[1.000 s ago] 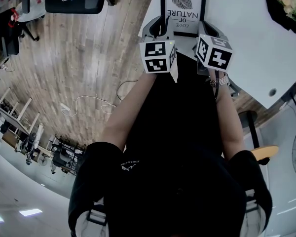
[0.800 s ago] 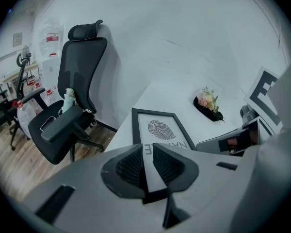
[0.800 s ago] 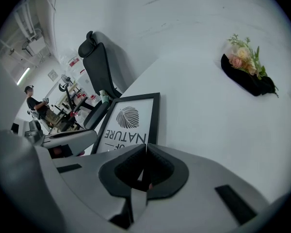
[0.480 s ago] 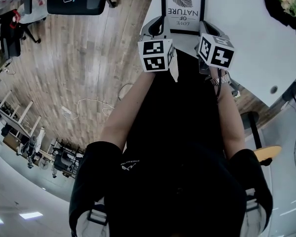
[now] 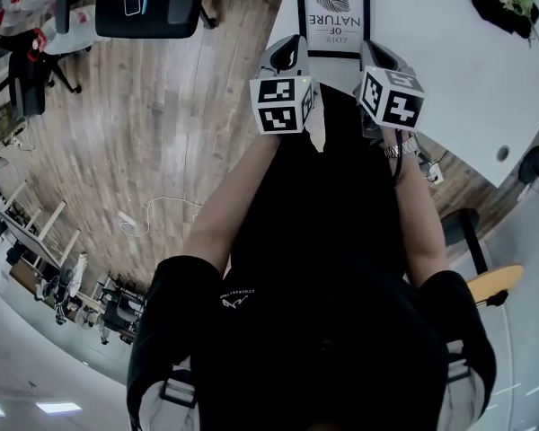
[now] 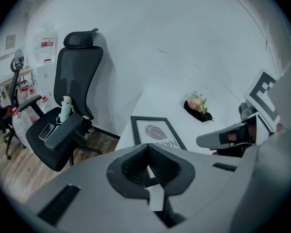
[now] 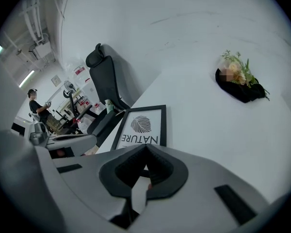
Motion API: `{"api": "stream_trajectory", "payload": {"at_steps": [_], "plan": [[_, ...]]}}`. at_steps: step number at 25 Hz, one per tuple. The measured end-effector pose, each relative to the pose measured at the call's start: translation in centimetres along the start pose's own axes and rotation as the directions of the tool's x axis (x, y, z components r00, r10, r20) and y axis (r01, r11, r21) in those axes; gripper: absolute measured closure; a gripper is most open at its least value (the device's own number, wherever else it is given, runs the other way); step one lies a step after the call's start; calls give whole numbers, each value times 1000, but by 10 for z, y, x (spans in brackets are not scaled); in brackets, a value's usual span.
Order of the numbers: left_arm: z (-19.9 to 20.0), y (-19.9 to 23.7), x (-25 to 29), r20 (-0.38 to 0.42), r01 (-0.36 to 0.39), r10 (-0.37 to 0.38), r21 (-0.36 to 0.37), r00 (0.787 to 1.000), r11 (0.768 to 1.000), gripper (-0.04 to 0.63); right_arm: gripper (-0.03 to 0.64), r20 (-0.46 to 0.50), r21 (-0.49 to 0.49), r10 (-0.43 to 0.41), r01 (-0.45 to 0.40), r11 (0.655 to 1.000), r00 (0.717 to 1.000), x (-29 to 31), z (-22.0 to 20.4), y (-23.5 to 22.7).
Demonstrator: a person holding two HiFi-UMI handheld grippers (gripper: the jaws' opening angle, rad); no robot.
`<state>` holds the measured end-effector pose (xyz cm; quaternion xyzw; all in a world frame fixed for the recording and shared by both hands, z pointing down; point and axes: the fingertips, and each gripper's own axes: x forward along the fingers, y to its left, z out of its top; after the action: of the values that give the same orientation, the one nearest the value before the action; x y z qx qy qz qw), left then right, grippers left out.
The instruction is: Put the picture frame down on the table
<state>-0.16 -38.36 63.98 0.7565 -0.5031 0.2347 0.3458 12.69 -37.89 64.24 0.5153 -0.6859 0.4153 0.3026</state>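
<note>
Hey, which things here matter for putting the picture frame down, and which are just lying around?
For the job: picture frame, table, left gripper, right gripper.

Just lying about: flower arrangement, office chair, cable on the floor.

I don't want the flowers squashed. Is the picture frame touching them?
Apart. The right gripper view shows bare white table between the picture frame and the flowers.

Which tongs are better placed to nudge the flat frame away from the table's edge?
Probably the left gripper: shut, beside the picture frame where the table ends; the right gripper sits inboard.
</note>
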Motion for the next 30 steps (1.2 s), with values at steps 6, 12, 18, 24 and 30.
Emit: {"api": "stream_trajectory", "payload": {"at_steps": [6, 12, 18, 24, 30], "plan": [[4, -2, -25, 35, 21, -22, 9, 999, 1000, 589, 617, 55, 12, -10, 10, 1000, 998, -23, -4, 17], [-3, 2, -50, 47, 45, -46, 37, 998, 998, 589, 618, 95, 5, -19, 18, 1000, 995, -40, -16, 39], [-17, 10, -74, 46, 54, -57, 64, 997, 997, 589, 617, 128, 18, -39, 37, 999, 991, -54, -30, 57], [-31, 17, -95, 46, 75, -80, 95, 996, 993, 589, 617, 156, 24, -51, 48, 999, 986, -64, -45, 77], [-37, 25, -117, 61, 86, -94, 116, 994, 989, 589, 617, 182, 19, -55, 53, 998, 982, -72, -55, 100]]}}
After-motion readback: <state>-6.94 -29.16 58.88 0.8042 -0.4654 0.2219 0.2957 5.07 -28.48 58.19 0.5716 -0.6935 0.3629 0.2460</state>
